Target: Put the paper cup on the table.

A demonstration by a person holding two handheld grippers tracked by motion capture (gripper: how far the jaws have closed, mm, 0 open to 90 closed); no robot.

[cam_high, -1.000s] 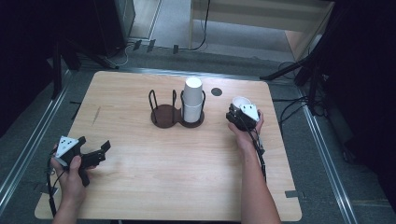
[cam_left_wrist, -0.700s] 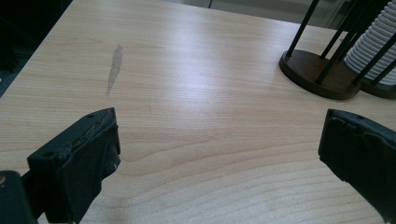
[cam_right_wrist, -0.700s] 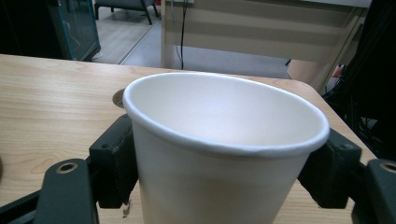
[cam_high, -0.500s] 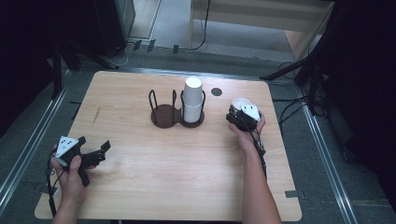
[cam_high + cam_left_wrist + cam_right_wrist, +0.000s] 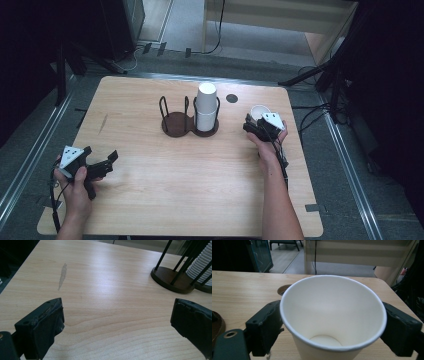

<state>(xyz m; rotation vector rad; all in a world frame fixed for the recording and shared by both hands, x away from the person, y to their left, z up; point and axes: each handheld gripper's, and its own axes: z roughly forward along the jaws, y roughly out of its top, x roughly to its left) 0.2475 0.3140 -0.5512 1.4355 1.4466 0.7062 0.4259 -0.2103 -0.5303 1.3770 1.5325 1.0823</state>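
Observation:
A white paper cup (image 5: 332,315) stands upright and empty on the wooden table (image 5: 190,190), at its right side (image 5: 259,110). My right gripper (image 5: 332,322) has one jaw on each side of it; the jaws have just been opening, and the rim looks round and unsqueezed. From above, that right gripper (image 5: 256,121) sits right behind the cup in a hand. At the near left my left gripper (image 5: 102,159) rests low over bare wood, open with nothing between its jaws (image 5: 117,322).
A dark two-ring cup holder (image 5: 176,123) with black wire posts stands mid-table; its right ring holds a stack of white cups (image 5: 206,105). The holder (image 5: 170,277) lies ahead of the left gripper. A round hole (image 5: 231,98) is in the tabletop behind the cup.

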